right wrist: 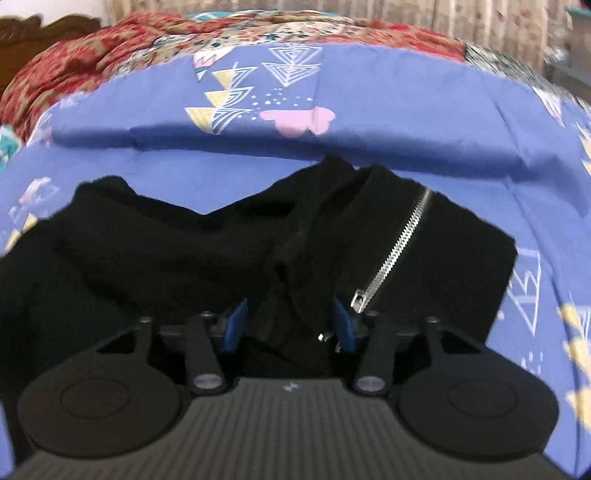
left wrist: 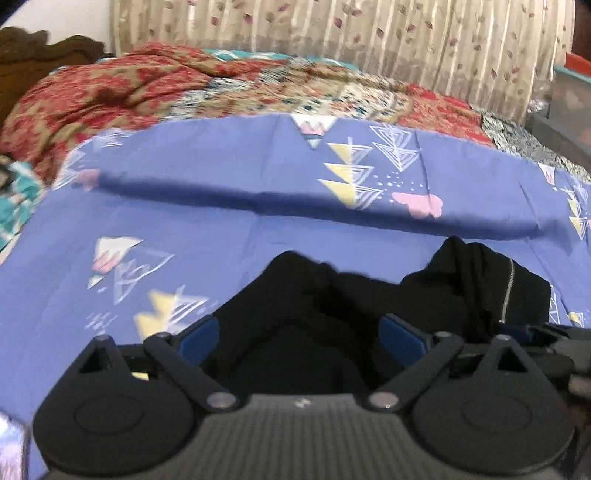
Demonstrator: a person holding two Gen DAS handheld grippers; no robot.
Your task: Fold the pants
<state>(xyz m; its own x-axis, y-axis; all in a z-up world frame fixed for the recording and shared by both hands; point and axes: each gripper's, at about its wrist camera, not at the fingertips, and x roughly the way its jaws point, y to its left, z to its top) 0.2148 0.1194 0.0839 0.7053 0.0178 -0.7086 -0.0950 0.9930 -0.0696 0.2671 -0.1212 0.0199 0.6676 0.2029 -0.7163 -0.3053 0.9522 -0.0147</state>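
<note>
My black pants (right wrist: 177, 251) lie bunched near the bed's (left wrist: 221, 221) front edge: soft, limp, light. Right gripper (right wrist: 290, 325) jaws pinch fabric beside the zipper (right wrist: 399, 247). Left gripper (left wrist: 299, 336) jaws gape wide, empty; I'd grab the waistband.

Light: dim and even, looking like indoor light.
Shadow: a dark band is lying across the blue sheet (left wrist: 258, 177).
Blur: motion is smearing the curtain (right wrist: 498, 22) and sheet prints.
Edges: fisheye is bending the bed.
Detail: black pants (right wrist: 184, 240) are losing their folds.
</note>
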